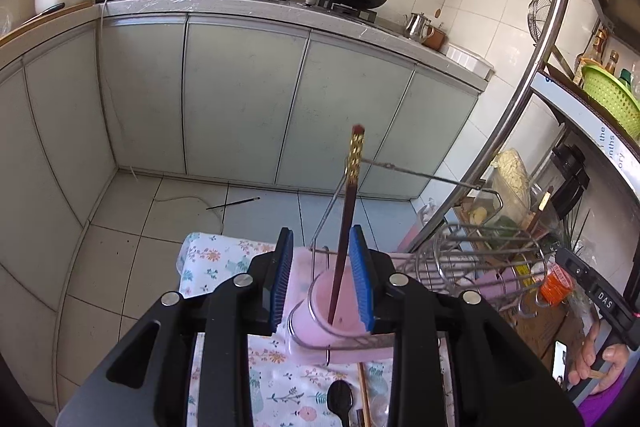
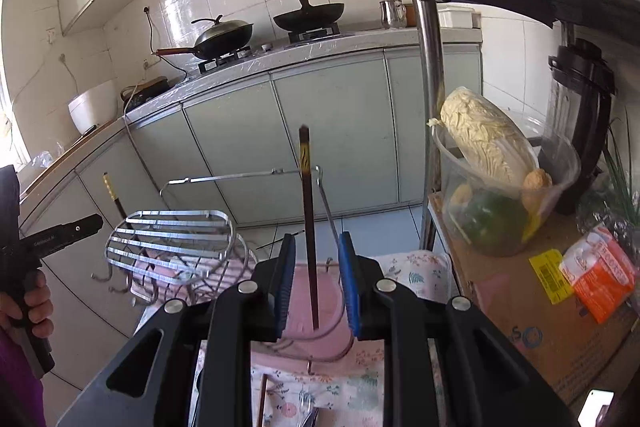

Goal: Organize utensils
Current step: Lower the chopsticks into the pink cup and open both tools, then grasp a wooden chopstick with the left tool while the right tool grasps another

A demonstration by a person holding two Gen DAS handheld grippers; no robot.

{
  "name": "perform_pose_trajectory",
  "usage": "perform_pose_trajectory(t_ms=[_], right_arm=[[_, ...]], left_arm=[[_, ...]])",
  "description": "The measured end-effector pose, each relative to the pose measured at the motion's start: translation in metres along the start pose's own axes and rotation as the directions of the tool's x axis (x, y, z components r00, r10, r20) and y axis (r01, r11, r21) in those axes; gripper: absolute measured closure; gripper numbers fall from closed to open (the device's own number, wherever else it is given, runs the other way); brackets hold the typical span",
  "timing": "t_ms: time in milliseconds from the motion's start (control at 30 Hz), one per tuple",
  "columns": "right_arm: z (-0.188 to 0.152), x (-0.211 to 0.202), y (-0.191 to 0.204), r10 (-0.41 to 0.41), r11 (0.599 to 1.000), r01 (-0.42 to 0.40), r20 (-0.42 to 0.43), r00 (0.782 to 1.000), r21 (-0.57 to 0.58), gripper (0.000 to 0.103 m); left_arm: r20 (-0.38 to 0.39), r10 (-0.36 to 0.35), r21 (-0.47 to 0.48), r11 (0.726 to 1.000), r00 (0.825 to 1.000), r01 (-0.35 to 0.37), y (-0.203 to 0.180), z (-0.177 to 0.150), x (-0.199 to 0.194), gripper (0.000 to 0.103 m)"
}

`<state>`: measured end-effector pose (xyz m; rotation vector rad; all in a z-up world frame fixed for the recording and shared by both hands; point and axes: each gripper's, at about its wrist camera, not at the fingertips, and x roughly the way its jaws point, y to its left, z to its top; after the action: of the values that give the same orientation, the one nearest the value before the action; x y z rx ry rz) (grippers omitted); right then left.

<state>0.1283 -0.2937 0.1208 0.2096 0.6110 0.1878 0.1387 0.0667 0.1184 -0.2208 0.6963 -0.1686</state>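
The step in hand looks like dropping chopsticks upright into the wire rack, one with each hand.

On the left, the left gripper (image 1: 323, 277) hangs over the pink-lined ring of the wire rack (image 1: 344, 341) that sits on the desk (image 1: 208, 259) with its flowered cloth. Its blue fingers (image 1: 282, 279) stand apart. A dark chopstick (image 1: 347, 223) with a gold-patterned top stands tilted between them, its lower end down inside the ring. It runs close to the right-hand pad, but I cannot tell whether it touches; nothing clamps it. It seems already let go, leaning on the rack's wire frame. Near the bottom edge a black spoon (image 1: 340, 401) and another chopstick (image 1: 365, 393) lie on the cloth, not yet sorted.

On the right, the right gripper (image 2: 316, 281) hovers over another pink-lined ring (image 2: 320, 349) of the rack. Its fingers (image 2: 348, 283) are likewise spread, and a second chopstick (image 2: 309, 227) with a yellow mark near its top stands almost upright in the gap, clear of both pads, its tip down in the ring. A flat wire basket (image 2: 172, 247) lies to the left of it.

The next move probably calls for lifting each gripper straight back without knocking the standing sticks, then going down to the cloth for the spoon and the loose chopstick. These lie flat, so the fingers would need to come in low and close across the thin shaft.
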Motion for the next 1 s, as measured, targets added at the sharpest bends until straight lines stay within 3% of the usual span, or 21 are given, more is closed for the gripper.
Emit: perform_pose_trajectory(t_ms=[400,633,900,1000], right_arm=[[-0.066,0.006,-0.004,0.075,0.993,-0.066,-0.095,0.993,0.093,0.082],[-0.100,0.020,-0.008,0.088,0.991,-0.069,-0.177,0.980,0.114,0.082],[-0.128,0.033,-0.008,0.127,0.985,-0.090,-0.262,0.957,0.147,0.082],[-0.132,0.043,-0.002,0.171,0.978,-0.126,-0.296,0.940,0.164,0.084]], left_arm=[[-0.046,0.005,-0.007,1.000,0.999,-0.005,0.003,-0.046,-0.014,0.074],[-0.139,-0.016,-0.006,1.000,0.990,0.015,0.000,-0.088,-0.002,0.074],[-0.296,-0.086,-0.030,0.996,0.951,0.080,-0.013,-0.136,0.031,0.075],[-0.355,-0.104,-0.024,0.994,0.929,0.102,-0.025,-0.145,0.048,0.083]])
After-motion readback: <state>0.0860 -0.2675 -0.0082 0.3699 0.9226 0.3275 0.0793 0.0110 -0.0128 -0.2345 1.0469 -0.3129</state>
